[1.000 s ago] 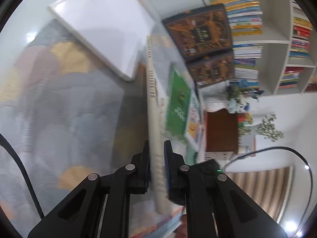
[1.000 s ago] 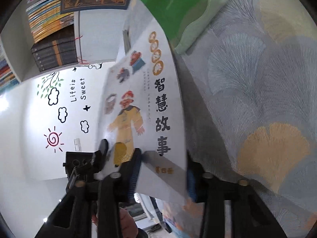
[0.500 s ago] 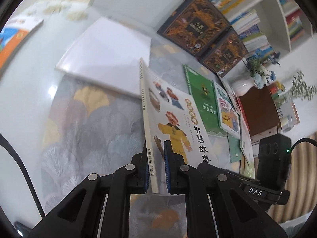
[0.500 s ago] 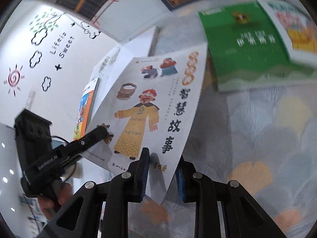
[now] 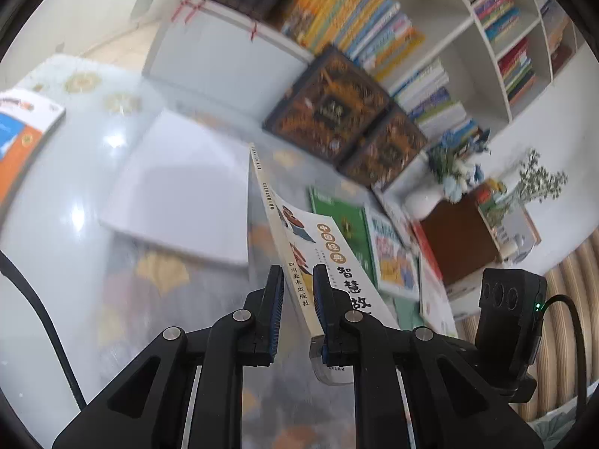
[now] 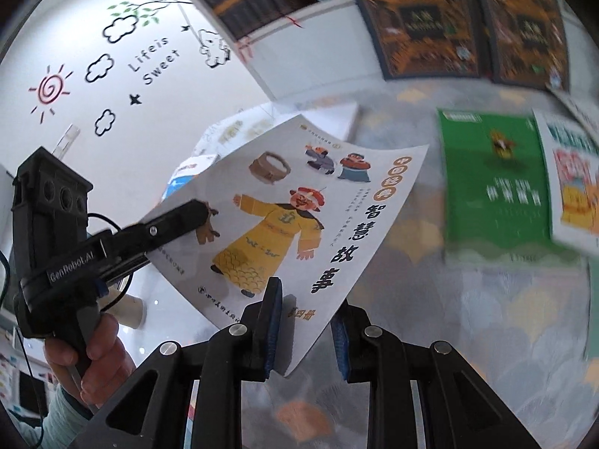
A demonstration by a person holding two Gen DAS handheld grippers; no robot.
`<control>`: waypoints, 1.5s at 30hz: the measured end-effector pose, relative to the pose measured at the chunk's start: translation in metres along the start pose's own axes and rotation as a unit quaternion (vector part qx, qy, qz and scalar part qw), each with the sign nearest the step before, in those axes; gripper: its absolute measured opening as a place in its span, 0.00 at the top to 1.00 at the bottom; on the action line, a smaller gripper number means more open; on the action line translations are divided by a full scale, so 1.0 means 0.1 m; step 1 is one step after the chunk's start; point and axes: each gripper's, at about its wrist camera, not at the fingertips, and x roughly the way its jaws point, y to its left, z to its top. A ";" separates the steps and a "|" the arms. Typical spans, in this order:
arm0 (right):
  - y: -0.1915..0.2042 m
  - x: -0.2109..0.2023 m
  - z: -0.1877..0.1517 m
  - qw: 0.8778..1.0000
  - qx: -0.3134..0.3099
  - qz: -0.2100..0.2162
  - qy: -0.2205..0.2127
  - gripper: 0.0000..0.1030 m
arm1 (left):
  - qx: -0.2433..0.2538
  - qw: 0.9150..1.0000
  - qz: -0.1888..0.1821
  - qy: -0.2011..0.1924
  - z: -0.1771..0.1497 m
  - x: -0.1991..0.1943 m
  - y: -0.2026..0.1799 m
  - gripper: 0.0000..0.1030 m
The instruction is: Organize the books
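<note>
The storybook (image 6: 299, 220), white-covered with a yellow-robed cartoon figure, hangs tilted above the table (image 5: 63, 247), and you hold it with both grippers. In the left wrist view it runs edge-on up the middle of the frame, spine (image 5: 277, 232) toward the camera. Your left gripper (image 5: 297, 310) has its fingers (image 5: 275, 310) closed on that spine at its lower end, though they are just beginning to ease apart with the book between them. In the right wrist view your right gripper (image 6: 305, 333) pinches the cover's lower corner at the bottom centre of the frame, fingers pressed on the paper. The left gripper (image 6: 176, 220) shows there too, reaching in from the left edge onto the book's far side, with your hand (image 6: 93, 359) around its handle at lower left.

Below the book lies a glossy floral tablecloth (image 6: 505, 318). A green book (image 6: 494, 183) lies flat at the right of that view, with another picture book (image 6: 572, 183) just beside it at the frame's right edge. Two dark ornate books (image 6: 464, 22) lean against the white shelf unit (image 5: 224, 67) along the top. A white board (image 5: 179, 194) lies flat left of centre in the left wrist view, and packed bookshelves (image 5: 486, 37) fill its upper right.
</note>
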 end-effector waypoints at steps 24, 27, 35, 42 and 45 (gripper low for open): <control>0.04 1.40 1.19 0.999 0.002 -0.009 0.030 0.77 | -0.027 0.993 0.115 0.001 0.72 0.72 1.10 0.86; 0.03 1.52 1.15 0.998 0.008 -0.015 0.059 0.74 | -0.040 0.988 0.149 0.002 0.67 0.66 1.17 0.83; -0.18 1.35 0.85 0.993 0.067 0.016 0.095 0.66 | -0.071 0.978 0.197 0.001 0.41 0.23 1.21 0.82; -0.44 0.62 0.29 0.993 0.096 0.010 0.071 0.51 | -0.019 0.987 0.160 0.014 0.27 0.20 0.46 0.79; -0.71 0.29 0.01 0.990 0.127 0.001 0.062 0.51 | 0.015 0.991 0.127 0.040 0.17 0.40 -0.06 0.76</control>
